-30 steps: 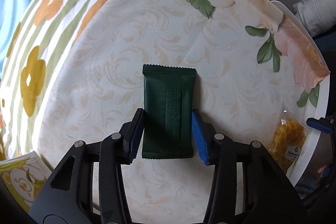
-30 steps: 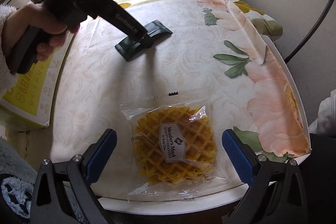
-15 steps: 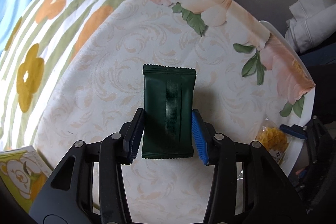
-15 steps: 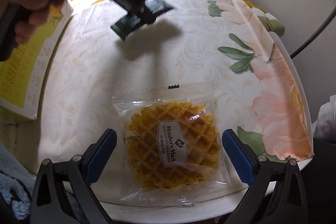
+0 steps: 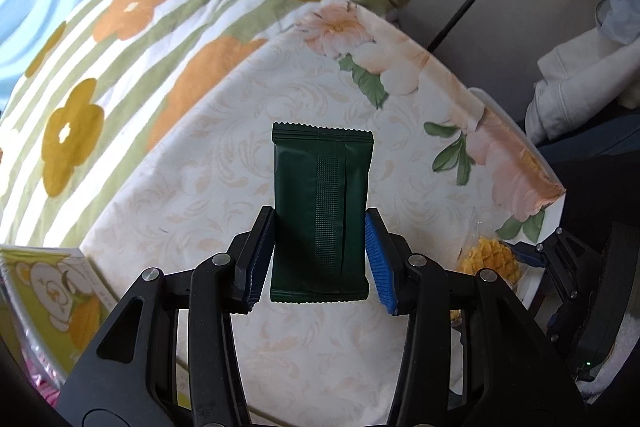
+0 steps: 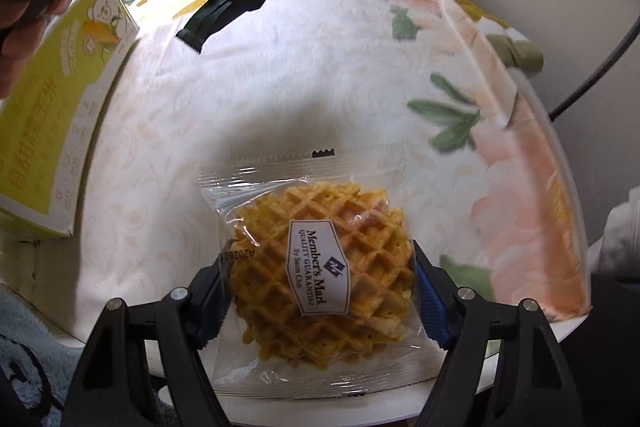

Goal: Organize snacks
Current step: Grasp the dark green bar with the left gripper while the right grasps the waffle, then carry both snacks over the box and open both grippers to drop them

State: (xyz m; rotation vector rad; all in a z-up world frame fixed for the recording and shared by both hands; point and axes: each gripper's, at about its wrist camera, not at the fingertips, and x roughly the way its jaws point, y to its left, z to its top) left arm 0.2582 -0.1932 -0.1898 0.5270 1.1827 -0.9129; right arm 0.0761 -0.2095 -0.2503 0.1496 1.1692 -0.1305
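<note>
Left gripper [image 5: 319, 259]: clamped on green snack packet [image 5: 322, 211] at its long edges, held clear above the floral tablecloth [image 5: 192, 195], likely for carrying. Right gripper [image 6: 320, 303]: jaws closing around the waffle packet [image 6: 316, 255], which lies at the table's near edge. Yellow carton [image 6: 52, 131] sits left, just beside the cloth. Nothing stands between the carton and either packet.

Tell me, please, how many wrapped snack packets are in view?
2. The dark green packet is clamped in the left gripper, lifted above the table. The clear-wrapped waffle packet lies at the table's near edge between the right gripper's closing jaws. Others may be hidden.
</note>
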